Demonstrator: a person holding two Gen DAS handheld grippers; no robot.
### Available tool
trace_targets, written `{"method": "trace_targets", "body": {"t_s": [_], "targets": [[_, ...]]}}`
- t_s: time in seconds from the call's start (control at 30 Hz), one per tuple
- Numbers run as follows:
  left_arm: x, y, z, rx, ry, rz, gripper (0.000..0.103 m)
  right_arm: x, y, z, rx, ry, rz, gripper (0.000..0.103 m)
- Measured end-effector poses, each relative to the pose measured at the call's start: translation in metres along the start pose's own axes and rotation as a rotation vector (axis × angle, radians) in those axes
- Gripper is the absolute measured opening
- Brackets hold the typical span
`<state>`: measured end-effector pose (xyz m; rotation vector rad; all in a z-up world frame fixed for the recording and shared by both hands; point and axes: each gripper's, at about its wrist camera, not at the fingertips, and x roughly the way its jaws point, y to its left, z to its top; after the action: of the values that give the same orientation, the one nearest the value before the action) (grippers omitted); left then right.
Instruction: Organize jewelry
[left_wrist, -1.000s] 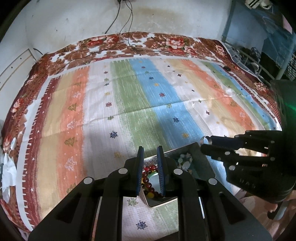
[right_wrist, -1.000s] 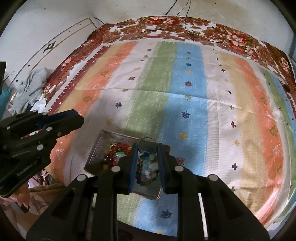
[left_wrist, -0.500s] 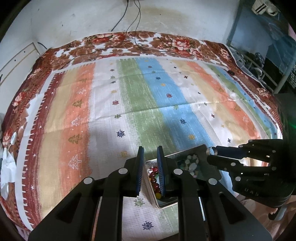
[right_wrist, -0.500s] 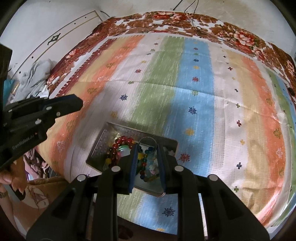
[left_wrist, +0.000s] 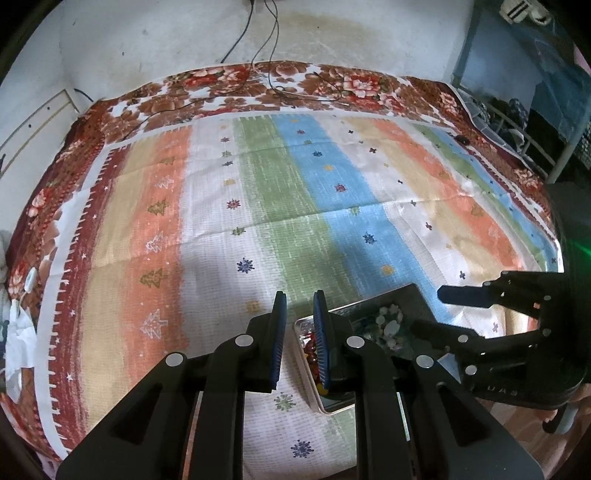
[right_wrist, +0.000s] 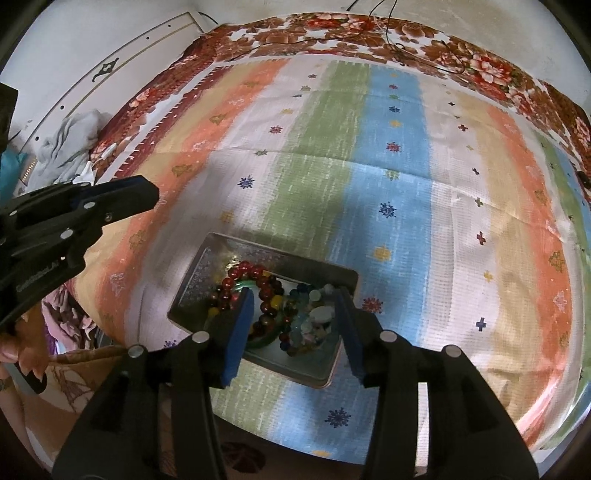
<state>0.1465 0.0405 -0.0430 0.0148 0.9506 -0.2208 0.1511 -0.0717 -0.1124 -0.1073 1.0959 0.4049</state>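
A silver metal tray lies on the striped bedcover near its front edge. It holds a red bead bracelet, a green bangle and a pale bead bracelet. My right gripper is open and empty, its fingers standing just above the jewelry in the tray. My left gripper is narrowly open and empty, left of the tray. The right gripper also shows in the left wrist view, over the tray's right part.
The striped bedcover spreads wide beyond the tray, with a floral border at the back. Cables hang down the wall onto it. Crumpled cloth lies at the left. The bed's front edge runs just behind the tray.
My right gripper has opened wide over the tray; the thin ring seen between its fingertips earlier is gone from them. My left gripper has drawn off to the left of the tray.
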Motion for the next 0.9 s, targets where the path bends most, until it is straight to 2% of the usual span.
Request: {"method": "trace_targets", "body": {"t_s": [0.03,0.1,0.17,0.3,0.47,0.67,0.8,0.9], "targets": [[0.000,0.000,0.000,0.000,0.000,0.000,0.014,-0.001,-0.001,0.000,0.002,-0.003,-0.004,0.048],[0.000,-0.001,0.000,-0.002,-0.002,0.001,0.016,-0.003,-0.004,0.000,0.007,-0.014,-0.021,0.061],[-0.002,-0.001,0.000,-0.002,-0.011,0.002,0.023,-0.007,-0.007,0.000,0.006,-0.034,-0.055,0.073],[-0.005,-0.007,-0.002,0.009,-0.018,0.000,0.038,-0.014,-0.019,-0.005,0.030,-0.064,-0.082,0.084],[-0.009,-0.012,-0.008,0.013,-0.027,0.007,0.068,-0.023,-0.033,-0.013,0.064,-0.087,-0.084,0.092],[-0.017,-0.016,-0.018,0.010,-0.051,0.012,0.095,-0.039,-0.040,-0.022,0.098,-0.146,-0.061,0.098],[-0.024,-0.019,-0.026,0.008,-0.063,0.016,0.097,-0.045,-0.041,-0.027,0.108,-0.165,-0.037,0.098],[-0.029,-0.022,-0.032,0.006,-0.070,0.009,0.097,-0.050,-0.036,-0.032,0.083,-0.184,-0.056,0.098]]}}
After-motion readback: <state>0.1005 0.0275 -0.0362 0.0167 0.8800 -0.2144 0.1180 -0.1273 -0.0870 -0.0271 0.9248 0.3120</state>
